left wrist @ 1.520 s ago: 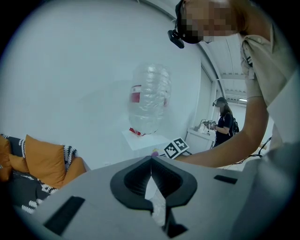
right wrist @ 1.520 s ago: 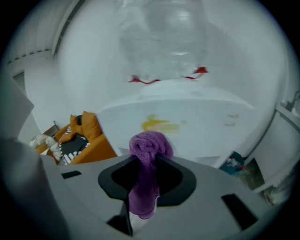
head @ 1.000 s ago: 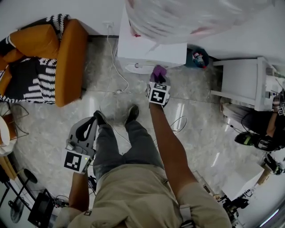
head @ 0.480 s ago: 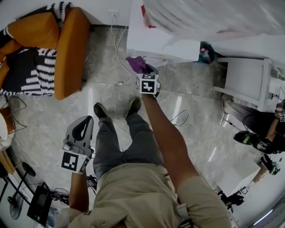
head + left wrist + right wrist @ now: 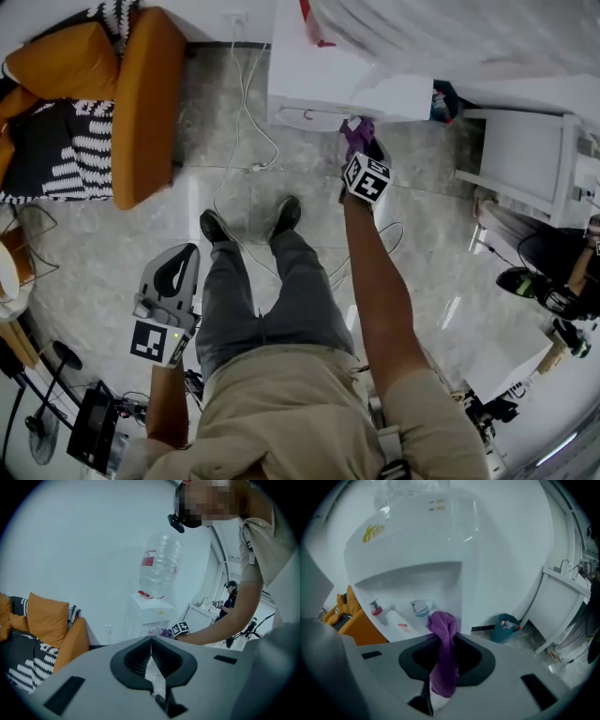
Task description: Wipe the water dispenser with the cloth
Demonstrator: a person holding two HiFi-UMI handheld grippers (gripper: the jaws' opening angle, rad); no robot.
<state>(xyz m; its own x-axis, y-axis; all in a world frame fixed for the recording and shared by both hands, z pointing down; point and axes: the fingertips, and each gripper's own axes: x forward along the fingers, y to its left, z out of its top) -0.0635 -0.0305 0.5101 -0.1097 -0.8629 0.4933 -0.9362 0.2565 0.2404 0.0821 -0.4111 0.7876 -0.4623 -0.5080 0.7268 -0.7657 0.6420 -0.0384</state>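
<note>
Hanging low beside the person's left leg, the left gripper (image 5: 176,264) is idle, jaws pressed together on nothing. Right gripper (image 5: 360,150) is out at arm's length, jaws pinching the purple cloth (image 5: 442,654). A bunched end pokes past the tips and the rest droops back between the jaws. That end sits right at the tap recess of the water dispenser (image 5: 440,545), just beside the blue tap (image 5: 421,608), with the red tap (image 5: 377,608) further left. Contact with the white panel can't be confirmed.

Handling guess: the cloth is soft, light and floppy, so it will fold under pressure. A tight pinch close to the bunched end, with little overhang, should let it press flat. The casing looks smooth and rigid. The big bottle (image 5: 159,564) on top probably makes it top-heavy, so light strokes, and mind the taps.

Beyond are a teal bin (image 5: 506,627) on the floor right of the dispenser and an orange sofa (image 5: 141,103) off left.
</note>
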